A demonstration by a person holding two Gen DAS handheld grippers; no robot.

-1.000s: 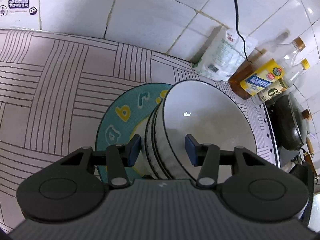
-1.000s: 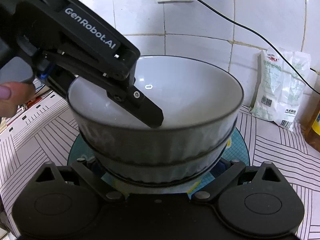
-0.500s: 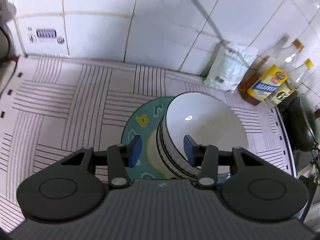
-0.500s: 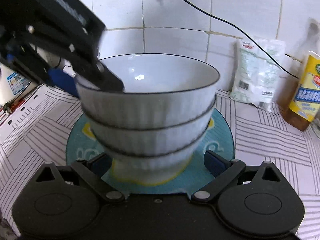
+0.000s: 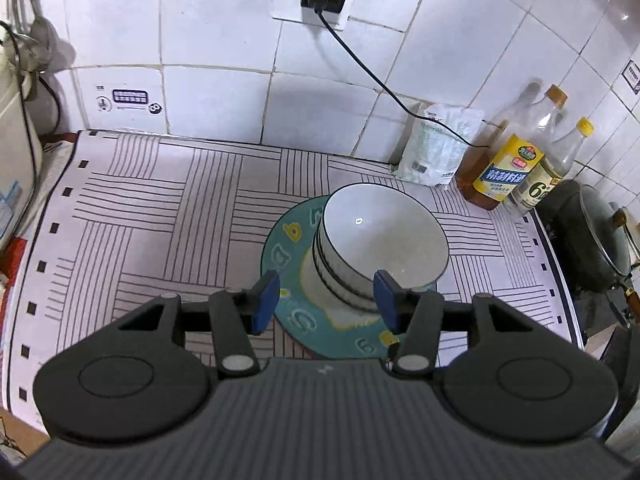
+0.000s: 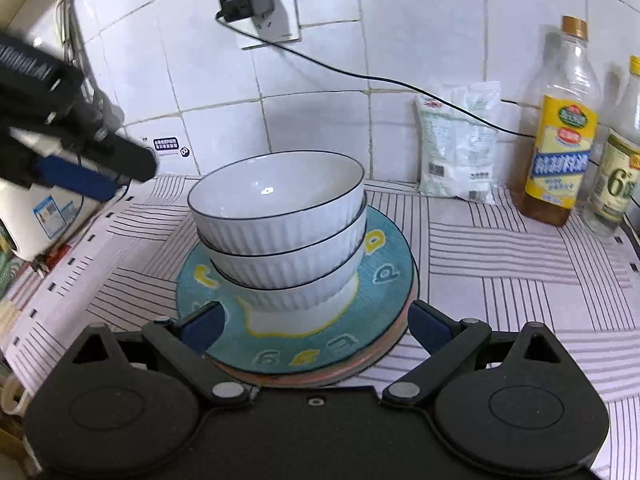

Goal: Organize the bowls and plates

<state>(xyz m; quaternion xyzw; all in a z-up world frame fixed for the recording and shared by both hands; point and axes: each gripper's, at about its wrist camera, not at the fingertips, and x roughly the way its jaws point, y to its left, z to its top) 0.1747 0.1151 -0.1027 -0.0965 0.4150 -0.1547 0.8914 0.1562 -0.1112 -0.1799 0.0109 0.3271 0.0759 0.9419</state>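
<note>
White bowls (image 6: 280, 224) stacked on teal plate (image 6: 384, 276) | left claw (image 5: 326, 300) released, withdrawn — right claw (image 6: 316, 322) spread

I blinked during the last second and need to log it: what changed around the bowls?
The left gripper let go of the top white ribbed bowl and pulled back, open. The right gripper backed off too. The three-bowl stack stays on the teal round plate.
</note>
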